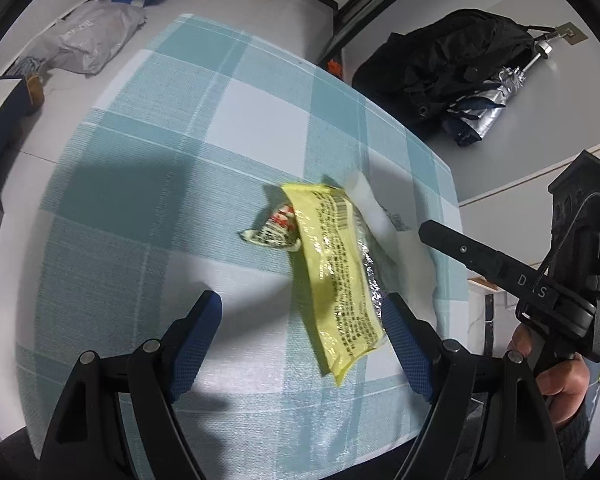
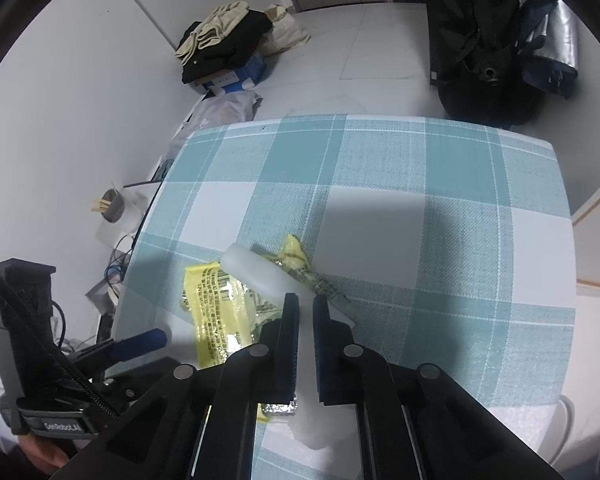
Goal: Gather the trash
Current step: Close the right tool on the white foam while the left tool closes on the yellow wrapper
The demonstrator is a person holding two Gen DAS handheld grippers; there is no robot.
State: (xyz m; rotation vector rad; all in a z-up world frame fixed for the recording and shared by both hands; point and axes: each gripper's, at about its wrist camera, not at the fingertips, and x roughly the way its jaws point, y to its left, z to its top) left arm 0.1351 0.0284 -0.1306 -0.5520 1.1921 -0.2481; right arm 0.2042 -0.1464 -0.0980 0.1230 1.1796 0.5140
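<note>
Yellow wrapper (image 1: 336, 276), crinkled, barcode and black print, foil edge, on checked bench (image 1: 140, 184). Left gripper (image 1: 300, 328) fingers spread; right gripper (image 2: 306, 312) fingers pinching white foam piece (image 2: 260, 276).

The left claw (image 1: 300, 344) hangs wide open over the checked counter (image 1: 180, 160), its blue pads (image 1: 198, 344) spread apart. A yellow wrapper (image 1: 336, 272) lies between them, nearer the right pad, with a white foam piece (image 1: 384, 220) beside it. The right claw (image 1: 432, 232) reaches in from the right.
</note>
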